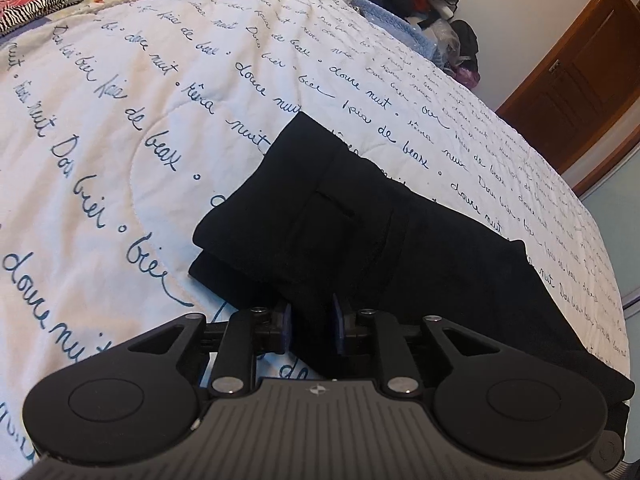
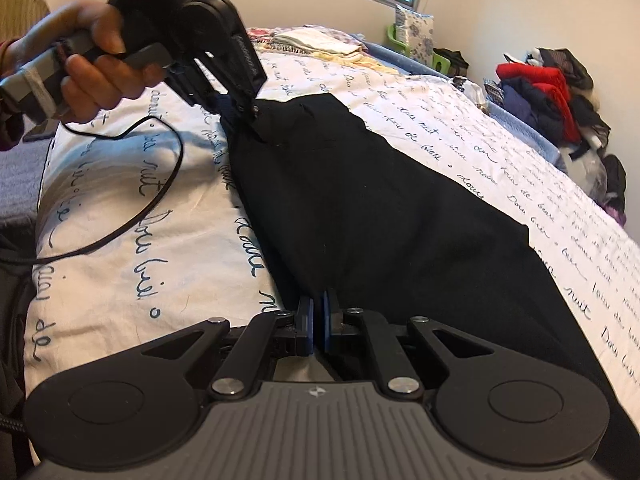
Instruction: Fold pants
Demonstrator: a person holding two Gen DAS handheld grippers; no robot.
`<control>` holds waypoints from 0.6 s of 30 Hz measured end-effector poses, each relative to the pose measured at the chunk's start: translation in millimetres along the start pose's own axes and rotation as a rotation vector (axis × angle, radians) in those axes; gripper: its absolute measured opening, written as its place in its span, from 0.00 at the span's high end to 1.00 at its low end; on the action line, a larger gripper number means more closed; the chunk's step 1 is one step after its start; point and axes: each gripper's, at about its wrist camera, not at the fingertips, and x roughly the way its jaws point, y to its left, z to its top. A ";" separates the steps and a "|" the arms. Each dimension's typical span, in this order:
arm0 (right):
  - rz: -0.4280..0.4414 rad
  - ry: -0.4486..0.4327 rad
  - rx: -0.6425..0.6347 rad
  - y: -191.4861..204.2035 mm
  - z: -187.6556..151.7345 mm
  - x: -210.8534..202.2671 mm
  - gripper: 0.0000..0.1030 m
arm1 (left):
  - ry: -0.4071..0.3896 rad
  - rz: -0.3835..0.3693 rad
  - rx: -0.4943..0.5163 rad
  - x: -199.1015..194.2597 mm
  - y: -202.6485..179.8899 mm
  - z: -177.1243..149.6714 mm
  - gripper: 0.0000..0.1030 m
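Black pants [image 1: 360, 220] lie folded lengthwise on a white bedspread [image 1: 120, 140] with blue script. In the left wrist view my left gripper [image 1: 312, 320] stands slightly open at the pants' near edge, black cloth lying in the gap between its blue pads [image 1: 286, 320]. The right wrist view shows the pants [image 2: 360, 200] running away from me, with my right gripper [image 2: 316, 320] shut on their near edge. At their far end a hand [image 2: 96, 60] holds the left gripper [image 2: 252, 114], tips down on the cloth.
A black cable [image 2: 168, 184] loops over the bedspread [image 2: 120, 220] left of the pants. Folded linens [image 2: 316, 40] lie at the bed's far end. A clothes pile [image 2: 552, 92] sits by the wall, and a wooden door [image 1: 580, 80] stands beyond the bed.
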 end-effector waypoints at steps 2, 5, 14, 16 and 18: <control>-0.007 -0.008 0.007 1.7 -1.5 -1.7 0.95 | -0.012 0.014 0.012 -9.4 -2.3 -1.2 0.77; -0.005 -0.017 0.032 1.3 -4.0 -3.0 0.95 | -0.052 0.022 0.038 -24.4 -10.4 -2.4 0.77; 0.038 -0.074 0.166 -15.1 -11.5 -52.8 0.90 | -0.094 -0.064 0.175 -28.1 -73.4 -5.4 0.66; -0.016 -0.094 0.249 -32.1 -20.3 -72.2 0.90 | -0.122 -0.078 0.194 -31.5 -85.3 -9.3 0.63; -0.121 -0.104 0.344 -53.2 -33.7 -82.8 0.90 | -0.164 -0.063 0.177 -35.9 -84.9 -9.4 0.60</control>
